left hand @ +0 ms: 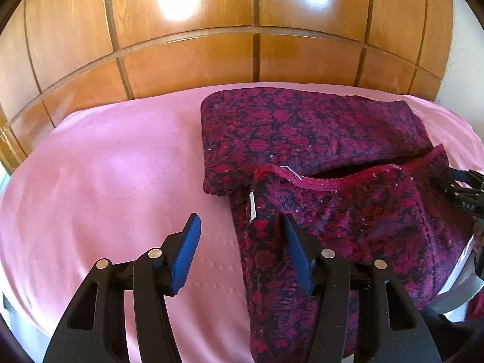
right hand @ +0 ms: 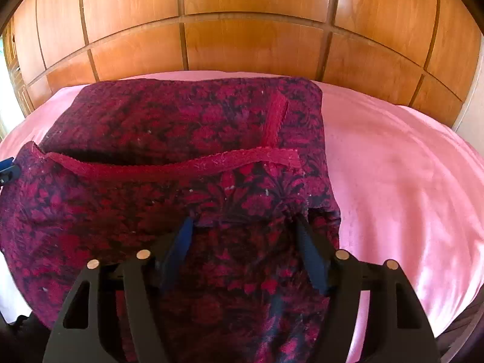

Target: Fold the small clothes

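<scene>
A dark red and navy floral garment (left hand: 317, 139) lies partly folded on the pink bed sheet (left hand: 115, 175). Its red-trimmed hem (left hand: 332, 181) lies across the folded layer. My left gripper (left hand: 240, 227) is open, its right finger over the garment's near left edge, its left finger over the sheet. My right gripper (right hand: 243, 227) is open, low over the near part of the garment (right hand: 181, 121), with cloth lying between and under its fingers. The right gripper also shows at the right edge of the left wrist view (left hand: 462, 190).
A glossy wooden panelled headboard (left hand: 242, 45) rises behind the bed. The pink sheet (right hand: 393, 166) stretches right of the garment in the right wrist view and left of it in the left wrist view.
</scene>
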The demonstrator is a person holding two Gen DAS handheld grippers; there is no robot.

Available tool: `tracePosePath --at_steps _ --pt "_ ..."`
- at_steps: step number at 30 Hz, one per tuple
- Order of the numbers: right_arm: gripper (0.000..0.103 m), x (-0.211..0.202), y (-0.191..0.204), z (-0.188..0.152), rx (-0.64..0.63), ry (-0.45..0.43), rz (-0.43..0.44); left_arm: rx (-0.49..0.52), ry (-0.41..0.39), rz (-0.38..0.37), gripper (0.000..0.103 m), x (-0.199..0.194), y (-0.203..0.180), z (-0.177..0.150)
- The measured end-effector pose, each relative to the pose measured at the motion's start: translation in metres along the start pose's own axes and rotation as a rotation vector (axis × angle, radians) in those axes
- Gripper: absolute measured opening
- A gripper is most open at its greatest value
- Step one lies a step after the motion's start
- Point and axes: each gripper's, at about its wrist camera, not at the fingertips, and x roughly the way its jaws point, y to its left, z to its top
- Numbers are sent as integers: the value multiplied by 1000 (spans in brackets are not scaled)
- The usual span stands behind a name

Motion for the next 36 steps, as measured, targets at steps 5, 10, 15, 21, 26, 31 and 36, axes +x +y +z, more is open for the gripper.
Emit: tracePosePath --at_steps 5,10,15,21,26,31,36 --pt "83 6 -4 1 18 2 36 -1 -12 12 55 0 2 0" --pt "89 8 -8 1 36 -6 86 6 -20 13 55 -1 0 0" --pt "98 7 -7 -1 46 -15 112 5 -25 4 55 -7 3 1" --pt "99 -1 2 0 16 -29 73 -27 -43 -49 55 -21 16 0" --pt "82 -28 -8 3 58 -86 50 -97 -42 -139 55 -23 34 -4" --pt "65 -46 -17 9 67 -115 21 -80 -39 -233 55 -16 24 -3" --pt "55 -37 -15 18 29 -111 -12 -84 -19 -281 55 0 18 1"
